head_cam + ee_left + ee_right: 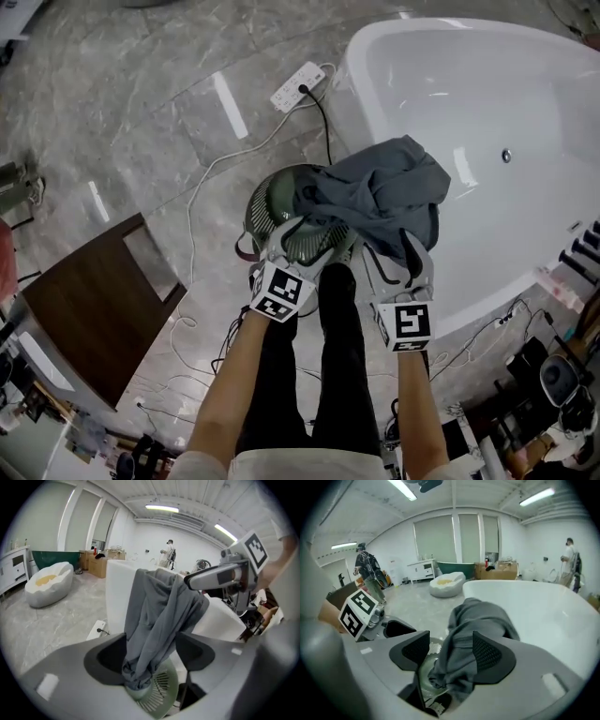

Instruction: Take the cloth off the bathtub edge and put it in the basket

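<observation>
Head view: the cloth lies heaped on the basket, spilling past its three o'clock rim toward the bathtub, with the jaws of the left gripper and right gripper released loosely around it, so best nudge that overhang inside before withdrawing.

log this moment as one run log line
cloth: lower end hanging into basket | left gripper: jaws apart, cloth between | right gripper: jaws apart, cloth between | step: drop-off at basket

The grey marble floor shines under long ceiling strip lights. A dark wooden table and a white power strip sit on it. Pale blinds cover the far windows.
</observation>
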The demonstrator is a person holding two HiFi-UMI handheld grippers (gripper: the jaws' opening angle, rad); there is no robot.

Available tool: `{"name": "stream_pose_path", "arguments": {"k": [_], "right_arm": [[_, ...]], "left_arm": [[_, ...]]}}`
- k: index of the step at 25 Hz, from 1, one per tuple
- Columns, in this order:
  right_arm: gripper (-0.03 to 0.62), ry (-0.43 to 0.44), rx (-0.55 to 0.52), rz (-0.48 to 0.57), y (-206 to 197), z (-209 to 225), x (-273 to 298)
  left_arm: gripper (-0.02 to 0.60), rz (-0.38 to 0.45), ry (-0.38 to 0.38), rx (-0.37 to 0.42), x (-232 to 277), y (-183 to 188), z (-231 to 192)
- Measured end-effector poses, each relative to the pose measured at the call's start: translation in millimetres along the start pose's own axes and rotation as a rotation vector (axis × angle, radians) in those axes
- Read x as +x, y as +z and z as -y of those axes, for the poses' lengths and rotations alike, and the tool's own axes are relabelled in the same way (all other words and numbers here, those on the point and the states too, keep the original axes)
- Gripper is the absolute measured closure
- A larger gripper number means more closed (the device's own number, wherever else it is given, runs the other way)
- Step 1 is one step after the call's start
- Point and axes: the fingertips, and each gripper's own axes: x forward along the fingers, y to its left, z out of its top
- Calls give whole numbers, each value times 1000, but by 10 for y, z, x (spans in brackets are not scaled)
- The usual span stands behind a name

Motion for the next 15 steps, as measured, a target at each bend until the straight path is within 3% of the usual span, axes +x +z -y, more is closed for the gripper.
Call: {"name": "stream_pose_path", "arguments": {"k": [3, 6, 10, 15], "right_arm": [[310, -70, 3, 13, 67, 452, -74], [240, -68, 57, -31, -28, 758, 8], [130, 50, 162, -66, -90, 846, 176], [109, 160, 255, -129, -249, 795, 366]], "left_arm": [[195, 64, -5, 65, 160, 441, 90], [153, 98, -56, 131, 346, 782, 238], [83, 65, -167, 253, 605, 975, 477], [37, -23, -226, 297, 912, 906, 581]]}}
